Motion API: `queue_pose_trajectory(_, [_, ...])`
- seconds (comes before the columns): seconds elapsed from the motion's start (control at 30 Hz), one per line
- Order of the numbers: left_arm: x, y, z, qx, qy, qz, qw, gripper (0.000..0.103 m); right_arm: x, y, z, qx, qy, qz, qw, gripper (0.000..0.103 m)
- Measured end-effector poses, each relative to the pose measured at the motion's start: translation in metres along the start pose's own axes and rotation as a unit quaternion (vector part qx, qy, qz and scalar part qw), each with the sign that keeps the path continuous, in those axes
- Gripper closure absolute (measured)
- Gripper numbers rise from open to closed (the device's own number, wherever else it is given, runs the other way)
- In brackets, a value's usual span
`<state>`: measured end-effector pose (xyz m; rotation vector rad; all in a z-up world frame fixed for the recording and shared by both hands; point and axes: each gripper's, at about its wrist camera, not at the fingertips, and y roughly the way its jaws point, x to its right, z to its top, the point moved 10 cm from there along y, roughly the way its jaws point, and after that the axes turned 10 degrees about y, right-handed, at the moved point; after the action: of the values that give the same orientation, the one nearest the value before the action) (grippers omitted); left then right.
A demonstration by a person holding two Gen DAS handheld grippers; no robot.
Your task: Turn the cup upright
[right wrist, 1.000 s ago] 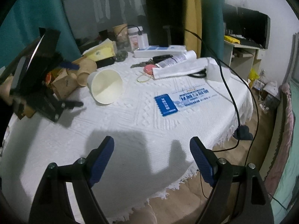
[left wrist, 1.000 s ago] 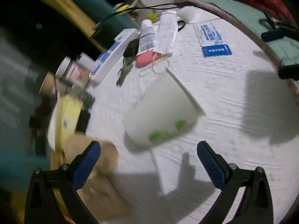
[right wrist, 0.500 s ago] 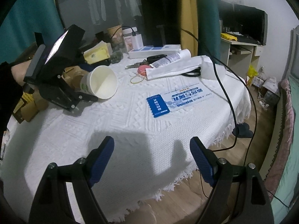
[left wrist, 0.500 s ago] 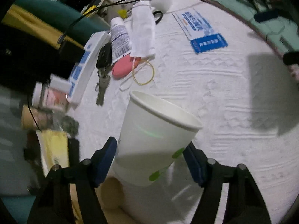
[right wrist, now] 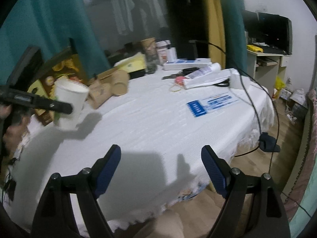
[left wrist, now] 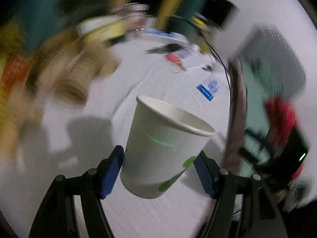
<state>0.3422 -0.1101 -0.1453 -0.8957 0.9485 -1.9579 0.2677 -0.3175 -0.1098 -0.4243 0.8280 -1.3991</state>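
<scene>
My left gripper (left wrist: 158, 170) is shut on a white paper cup (left wrist: 164, 148) with green spots. The cup is nearly upright, mouth up, tilted slightly, and held above the white tablecloth (left wrist: 138, 214). In the right wrist view the same cup (right wrist: 69, 105) hangs above the cloth at the far left, clamped by the left gripper's fingers (right wrist: 53, 104). My right gripper (right wrist: 159, 170) is open and empty, hovering over the near edge of the round table (right wrist: 158, 129).
Brown paper cups and cardboard boxes (right wrist: 111, 87) lie at the table's back left. Keys, a pink object, a rubber band (right wrist: 175, 88), a tube and boxes lie at the back. A blue-and-white card (right wrist: 210, 104) lies right of centre. A black cable (right wrist: 255, 99) runs off the right edge.
My left gripper closed on the lying cup, lifted it off the cloth and turned it from mouth-sideways to nearly upright. The left view is blurred by motion. The right gripper stayed open.
</scene>
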Motion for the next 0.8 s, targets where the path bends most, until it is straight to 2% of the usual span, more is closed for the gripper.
queue_pose_trajectory(0.03, [-0.003, -0.009, -0.022, 0.007, -0.048, -0.006, 0.9988, 0.032, -0.007, -0.002, -0.005, -0.002, -0.003, 0.008, 1.0, 0.022])
queue_pose_trajectory(0.07, [-0.006, -0.015, -0.035, 0.012, -0.075, -0.009, 0.997, 0.032, -0.016, -0.005, -0.01, -0.003, -0.008, 0.017, 1.0, 0.022])
queue_pose_trajectory(0.17, [-0.018, -0.026, -0.087, 0.028, -0.176, -0.005, 0.984, 0.032, -0.039, -0.009, -0.022, -0.01, -0.022, 0.038, 0.999, 0.022])
queue_pose_trajectory(0.2, [-0.021, -0.028, -0.102, 0.032, -0.209, -0.012, 0.9774, 0.032, -0.046, -0.01, -0.025, -0.012, -0.026, 0.045, 0.999, 0.022])
queue_pose_trajectory(0.27, [-0.023, -0.025, -0.132, 0.043, -0.288, -0.038, 0.9559, 0.032, -0.063, -0.012, -0.031, -0.015, -0.037, 0.058, 0.998, 0.022])
queue_pose_trajectory(0.37, [-0.026, -0.014, -0.158, 0.057, -0.356, -0.056, 0.9311, 0.032, -0.084, -0.017, -0.037, -0.017, -0.052, 0.076, 0.996, 0.022])
queue_pose_trajectory(0.47, [-0.033, -0.004, -0.176, 0.059, -0.398, -0.069, 0.9127, 0.034, -0.1, -0.02, -0.044, -0.024, -0.066, 0.087, 0.994, 0.022])
queue_pose_trajectory(0.57, [-0.038, -0.007, -0.177, 0.074, -0.396, -0.06, 0.9131, 0.034, -0.105, -0.02, -0.051, -0.033, -0.072, 0.087, 0.993, 0.022])
queue_pose_trajectory(0.8, [-0.043, -0.006, -0.174, 0.076, -0.388, -0.069, 0.9159, 0.033, -0.109, -0.018, -0.056, -0.04, -0.078, 0.084, 0.993, 0.022])
